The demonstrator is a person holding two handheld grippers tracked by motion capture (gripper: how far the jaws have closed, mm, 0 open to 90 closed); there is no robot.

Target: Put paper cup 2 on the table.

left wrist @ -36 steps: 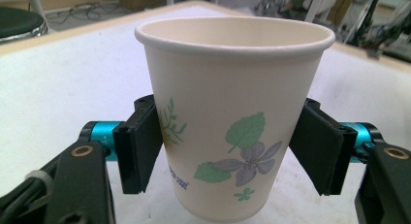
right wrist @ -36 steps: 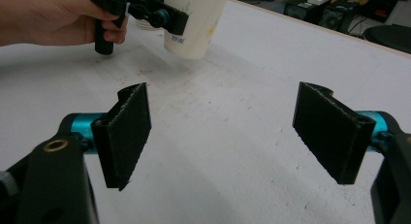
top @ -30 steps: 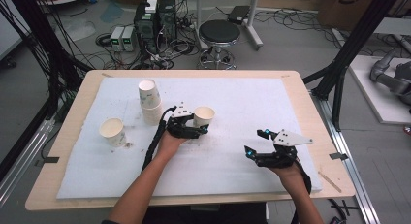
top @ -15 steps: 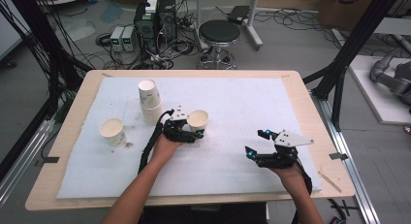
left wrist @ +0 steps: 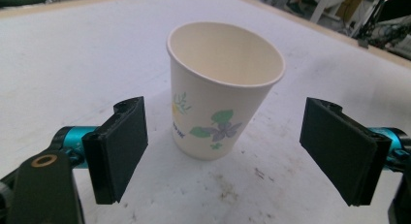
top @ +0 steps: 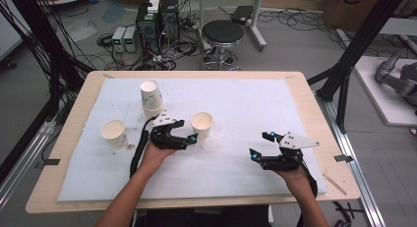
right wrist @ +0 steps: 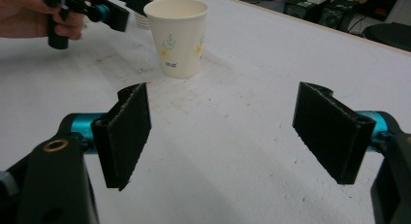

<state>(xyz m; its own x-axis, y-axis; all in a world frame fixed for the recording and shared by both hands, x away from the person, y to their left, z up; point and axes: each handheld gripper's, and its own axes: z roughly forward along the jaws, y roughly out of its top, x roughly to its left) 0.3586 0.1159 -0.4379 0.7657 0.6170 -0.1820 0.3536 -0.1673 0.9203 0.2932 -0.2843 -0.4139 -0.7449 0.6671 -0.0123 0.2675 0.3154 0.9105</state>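
Left gripper [left wrist: 223, 153], jaws just opened apart, releases the upright floral paper cup [left wrist: 220, 86] on the white mat [top: 255, 104]; right gripper [right wrist: 220, 136] waits open, empty.

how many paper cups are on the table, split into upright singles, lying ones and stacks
upright single cups: 1 (the flowered cup by the left claw)
cups lying on their side: 1 (the tipped cup)
cup stacks: 1 (the cup stack; number of cups in it unclear)
total: 3

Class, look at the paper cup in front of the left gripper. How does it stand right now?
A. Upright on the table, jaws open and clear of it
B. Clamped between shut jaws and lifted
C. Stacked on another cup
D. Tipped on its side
A: the paper cup stands upright on the white table, and the left gripper, whose jaws have just been opening, has both pads apart from its sides.
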